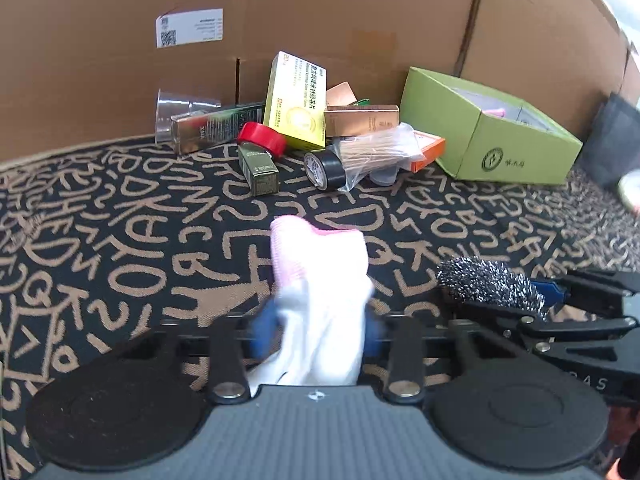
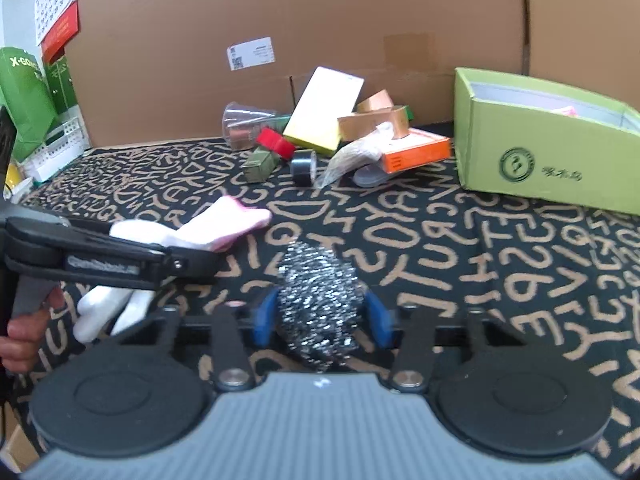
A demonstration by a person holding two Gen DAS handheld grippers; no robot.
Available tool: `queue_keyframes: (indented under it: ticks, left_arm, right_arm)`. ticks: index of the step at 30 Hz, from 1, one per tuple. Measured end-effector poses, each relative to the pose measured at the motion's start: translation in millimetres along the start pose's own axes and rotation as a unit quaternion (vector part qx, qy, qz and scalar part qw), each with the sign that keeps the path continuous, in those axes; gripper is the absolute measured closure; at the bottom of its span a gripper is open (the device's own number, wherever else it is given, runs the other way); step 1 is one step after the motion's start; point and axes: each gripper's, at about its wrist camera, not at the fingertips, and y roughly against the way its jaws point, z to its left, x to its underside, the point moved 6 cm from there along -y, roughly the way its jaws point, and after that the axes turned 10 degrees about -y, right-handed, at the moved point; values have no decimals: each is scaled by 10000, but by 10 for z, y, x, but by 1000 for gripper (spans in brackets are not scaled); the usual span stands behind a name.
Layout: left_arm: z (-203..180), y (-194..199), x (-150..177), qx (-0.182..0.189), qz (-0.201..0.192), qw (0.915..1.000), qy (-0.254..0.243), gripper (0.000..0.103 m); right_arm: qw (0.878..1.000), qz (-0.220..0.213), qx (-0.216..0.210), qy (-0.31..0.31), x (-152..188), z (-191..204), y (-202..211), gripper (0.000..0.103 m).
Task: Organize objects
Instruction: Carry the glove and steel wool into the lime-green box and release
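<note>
white-pink sock (image 1: 320, 300) in left gripper (image 1: 318, 330), steel scourer (image 2: 320, 304) in right gripper (image 2: 322, 320)

Left tool (image 1: 318, 330) and right tool (image 2: 322, 318), both clamped, side by side.

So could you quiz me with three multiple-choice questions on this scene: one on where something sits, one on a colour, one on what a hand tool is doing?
1. Where is the green open box?
A. left of the clutter pile
B. right of the clutter pile
C. on the cardboard wall

2. What colour is the tape roll leaning by the yellow box?
A. red
B. blue
C. white

3. What is the right gripper doing?
A. open, holding nothing
B. shut on a sock
C. shut on the steel scourer

Answers: B, it stands at the pile's right; A, the roll is red; C, blue pads squeeze the scourer, while the left gripper clamps the sock.
</note>
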Motion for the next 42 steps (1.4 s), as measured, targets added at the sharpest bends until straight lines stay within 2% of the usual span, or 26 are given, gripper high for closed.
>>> queue_keyframes:
  ticks: [1, 2, 3, 8, 11, 18, 22, 26, 29, 33, 35, 38, 42]
  left_arm:
    - [1, 12, 8, 31, 14, 10000, 0, 78]
    - [1, 24, 15, 59, 31, 10000, -2, 86]
    - [-1, 40, 19, 87, 56, 9999, -15, 88]
    - [-106, 110, 2, 317, 133, 9994, -69, 89]
    - [-234, 163, -130, 576, 60, 9983, -99, 89]
    - [-623, 274, -834, 1009, -543, 9917, -576, 89]
    - [-905, 292, -1317, 1205, -943, 9846, -841, 89]
    - [-1184, 257, -1795, 1246, -1298, 9783, -1028, 89]
    - [-1344, 125, -2143, 1306, -1422, 9765, -958, 89]
    - [-1512, -199, -2487, 1087, -1577, 9775, -887, 89]
    - [-1577, -426, -2585, 1023, -1481, 9799, -862, 89]
    - [-1622, -773, -2656, 657, -1278, 9857, -883, 89]
    - [-1689, -1191, -2631, 621, -1009, 9892, -860, 89]
  right_arm:
    - [10000, -28, 37, 70, 12, 11, 8, 63]
    - [9999, -49, 45, 134, 27, 15, 21, 64]
    - [9999, -50, 15, 131, 37, 11, 32, 64]
    - [9995, -110, -207, -206, 27, -106, 170, 65]
    - [9989, -265, -237, -306, -43, -216, 310, 65]
    - [9943, -974, -90, -426, -453, -643, 756, 65]
    - [9882, -1480, 243, -302, -732, -890, 1022, 65]
    - [9807, -1845, 594, -240, -1026, -1158, 1184, 65]
    - [9732, -2093, 941, -125, -1281, -1365, 1212, 65]
    - [9629, -2327, 1363, -87, -1637, -1680, 1089, 65]
    - [9571, -2386, 1643, 37, -1777, -1837, 954, 65]
    - [9535, -2350, 1881, 116, -1923, -2076, 709, 65]
    - [9534, -2193, 2071, 77, -2017, -2354, 396, 65]
